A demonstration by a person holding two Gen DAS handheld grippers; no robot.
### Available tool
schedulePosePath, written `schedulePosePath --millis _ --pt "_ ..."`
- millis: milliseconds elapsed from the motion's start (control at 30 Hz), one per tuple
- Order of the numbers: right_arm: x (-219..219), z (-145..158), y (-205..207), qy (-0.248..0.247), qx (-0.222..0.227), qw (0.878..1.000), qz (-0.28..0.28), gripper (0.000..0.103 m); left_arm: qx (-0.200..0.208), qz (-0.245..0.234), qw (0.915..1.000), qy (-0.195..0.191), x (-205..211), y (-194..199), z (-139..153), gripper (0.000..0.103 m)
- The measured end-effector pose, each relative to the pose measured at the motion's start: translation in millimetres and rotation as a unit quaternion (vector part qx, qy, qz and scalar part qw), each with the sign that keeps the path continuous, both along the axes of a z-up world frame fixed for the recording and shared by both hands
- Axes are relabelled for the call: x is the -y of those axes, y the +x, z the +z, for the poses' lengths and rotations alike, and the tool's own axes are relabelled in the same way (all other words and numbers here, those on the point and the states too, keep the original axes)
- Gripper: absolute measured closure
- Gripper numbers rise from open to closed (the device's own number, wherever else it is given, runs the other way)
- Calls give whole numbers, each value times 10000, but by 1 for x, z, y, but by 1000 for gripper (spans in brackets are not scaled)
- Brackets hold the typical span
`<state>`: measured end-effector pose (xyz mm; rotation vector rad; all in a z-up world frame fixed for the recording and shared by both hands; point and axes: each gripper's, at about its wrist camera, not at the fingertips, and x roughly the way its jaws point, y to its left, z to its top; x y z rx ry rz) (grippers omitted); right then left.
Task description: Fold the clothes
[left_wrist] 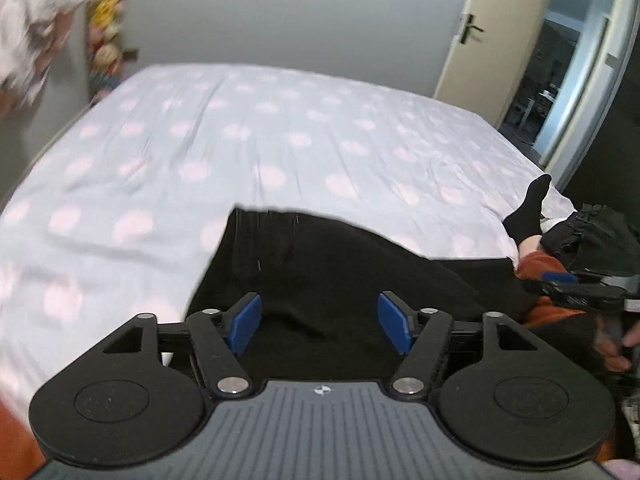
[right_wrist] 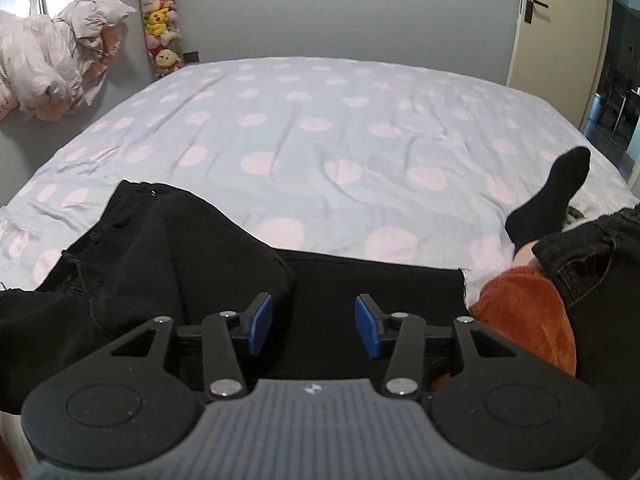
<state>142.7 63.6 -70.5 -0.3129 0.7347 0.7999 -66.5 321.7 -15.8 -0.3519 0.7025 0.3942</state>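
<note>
A black garment [left_wrist: 320, 264] lies folded over on the near edge of the bed, seen in both wrist views [right_wrist: 168, 248]. My left gripper [left_wrist: 319, 322] hovers above it with its blue pads [left_wrist: 244, 322] wide apart and nothing between them. My right gripper [right_wrist: 314, 324] is also open above the black cloth, with no fabric caught between its blue pads [right_wrist: 368, 326]. The other gripper's black body [left_wrist: 576, 284] shows at the right edge of the left wrist view.
The bed [right_wrist: 320, 120] has a pale blue sheet with pink dots. A person's leg with a black sock [right_wrist: 548, 196] and rust-coloured trousers [right_wrist: 524, 312] rests at the right. Dark jeans [right_wrist: 592, 256] lie beside it. A crumpled duvet [right_wrist: 52, 60], hanging plush toys [right_wrist: 160, 20] and an open door [left_wrist: 480, 32] stand beyond.
</note>
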Motion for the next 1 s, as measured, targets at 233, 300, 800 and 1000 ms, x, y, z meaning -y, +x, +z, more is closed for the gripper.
schedulePosePath --millis 233,300,800,1000 --pt "13 -12 18 -75 76 9996 -270 48 -243 -266 9993 -113 -82 67 -61 15" --pt "15 -16 23 -136 105 9993 -339 47 -408 -241 9987 -192 -104 86 -84 15" --pt "-3 -50 50 -621 -43 9964 -582 46 -706 -98 9923 -1009 -171 131 -178 21" --pt "2 -51 63 -849 173 9933 -766 46 -744 128 9929 -917 -158 130 -164 66"
